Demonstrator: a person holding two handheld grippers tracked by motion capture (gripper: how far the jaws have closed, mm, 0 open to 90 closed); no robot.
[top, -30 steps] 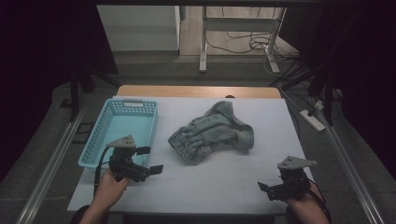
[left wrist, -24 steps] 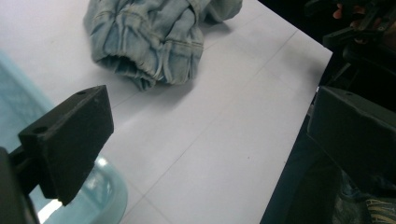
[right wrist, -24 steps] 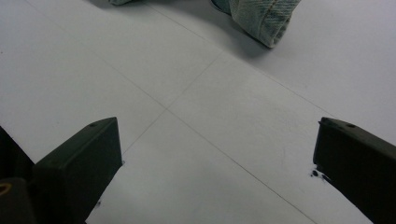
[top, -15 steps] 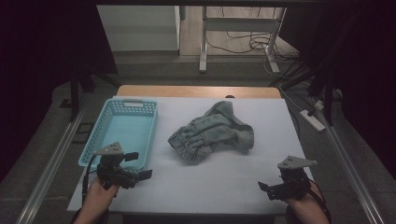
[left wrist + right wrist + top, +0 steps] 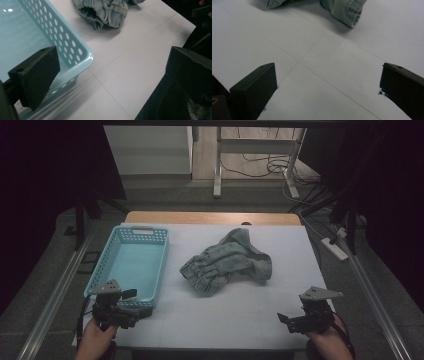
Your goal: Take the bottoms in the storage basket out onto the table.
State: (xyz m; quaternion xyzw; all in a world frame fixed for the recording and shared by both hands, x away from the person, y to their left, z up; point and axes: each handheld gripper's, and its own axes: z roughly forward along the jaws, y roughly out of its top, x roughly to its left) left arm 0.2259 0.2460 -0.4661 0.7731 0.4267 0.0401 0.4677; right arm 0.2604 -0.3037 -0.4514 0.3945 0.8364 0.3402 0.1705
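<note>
Left claw (image 5: 131,303) has drawn back, apparently beside basket (image 5: 131,265) corner.

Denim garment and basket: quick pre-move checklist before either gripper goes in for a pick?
1. Left gripper jaws open, nothing between them: ok.
2. Right gripper jaws open, nothing between them: ok.
3. Denim garment lies crumpled mid-table, free of both grippers: ok.
4. Basket holds nothing, ready to receive: ok.
5. Left gripper's path to the garment: it sits at the basket's near corner, so the rim may snag: not ok.
6. Best grasp point: folds overlap, so which edge lifts the garment cleanly: cannot tell.
</note>
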